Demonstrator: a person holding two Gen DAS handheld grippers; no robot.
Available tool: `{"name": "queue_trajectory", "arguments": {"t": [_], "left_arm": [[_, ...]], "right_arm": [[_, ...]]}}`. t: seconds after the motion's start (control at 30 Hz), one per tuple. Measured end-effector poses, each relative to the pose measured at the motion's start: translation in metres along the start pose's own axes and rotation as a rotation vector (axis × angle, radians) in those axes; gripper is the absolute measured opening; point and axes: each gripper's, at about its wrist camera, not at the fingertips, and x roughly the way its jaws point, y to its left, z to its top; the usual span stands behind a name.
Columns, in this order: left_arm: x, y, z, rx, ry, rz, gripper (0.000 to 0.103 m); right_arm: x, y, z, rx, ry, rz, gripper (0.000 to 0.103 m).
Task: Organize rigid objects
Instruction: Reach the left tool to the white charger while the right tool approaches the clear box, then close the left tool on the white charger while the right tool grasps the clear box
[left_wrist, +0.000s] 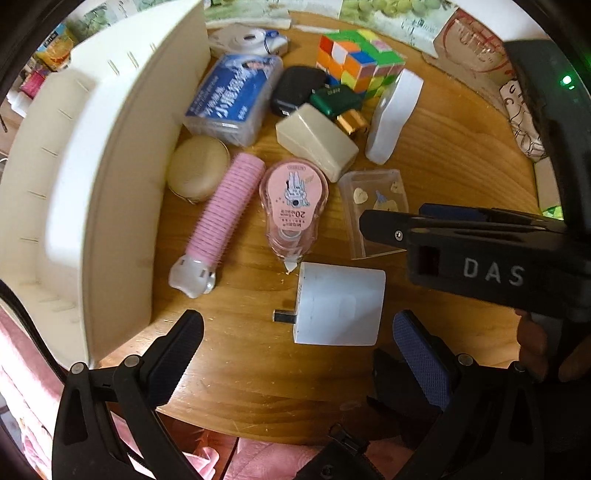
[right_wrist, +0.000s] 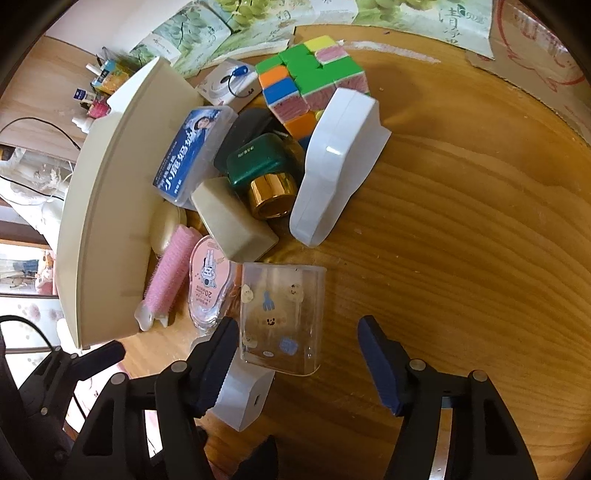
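Observation:
Small rigid items lie on a round wooden table (left_wrist: 443, 155) beside a cream organizer tray (left_wrist: 96, 177). My left gripper (left_wrist: 295, 343) is open just short of a white plug charger (left_wrist: 338, 308), which lies between its fingers. My right gripper (right_wrist: 299, 354) is open around a clear stickered plastic box (right_wrist: 280, 314), not touching it. That box also shows in the left wrist view (left_wrist: 373, 195), with the right gripper's fingers (left_wrist: 399, 227) over it. A pink hair roller (left_wrist: 225, 206), pink correction tape (left_wrist: 291, 206) and Rubik's cube (left_wrist: 362, 61) lie nearby.
A blue floss box (left_wrist: 232, 96), round beige case (left_wrist: 197, 168), beige block (left_wrist: 317, 142), green-and-gold bottle (right_wrist: 266, 173), black case (left_wrist: 295, 86) and white case (right_wrist: 332, 166) crowd the far side. Cardboard and printed boxes (right_wrist: 406, 14) line the back edge. The tray wall stands at left (right_wrist: 110, 206).

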Motion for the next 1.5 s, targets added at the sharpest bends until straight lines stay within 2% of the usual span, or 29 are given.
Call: {"name": "queue_trajectory", "arguments": {"t": [0.37,0.67,0.77,0.83,1.1,1.33,1.5], "left_arm": [[0.03,-0.002,0.011,-0.031,0.072,-0.047,0.098],[0.057,-0.018,0.022,-0.014,0.125,-0.081,0.084],[0.062,-0.02,0.025,-0.007,0.133,-0.116,0.077],[0.064,-0.023,0.027,0.004,0.133,-0.116,0.076],[0.063,-0.033,0.043,0.019,0.156,-0.12,0.076],[0.058,-0.016,0.046,0.012,0.18,-0.119,0.075],[0.055,-0.015,0.046,0.017,0.188,-0.083,0.075]], "right_arm": [[0.012,0.019,0.012,-0.078,0.025,-0.036,0.065],[0.022,0.04,0.015,-0.116,0.044,-0.062,0.064],[0.024,0.052,0.011,-0.124,0.049,-0.068,0.06],[0.026,0.058,0.01,-0.126,0.051,-0.083,0.056],[0.026,0.059,0.006,-0.114,0.052,-0.094,0.055],[0.022,0.041,0.001,-0.092,0.056,-0.108,0.055],[0.017,0.033,-0.006,-0.071,0.041,-0.111,0.055]]}}
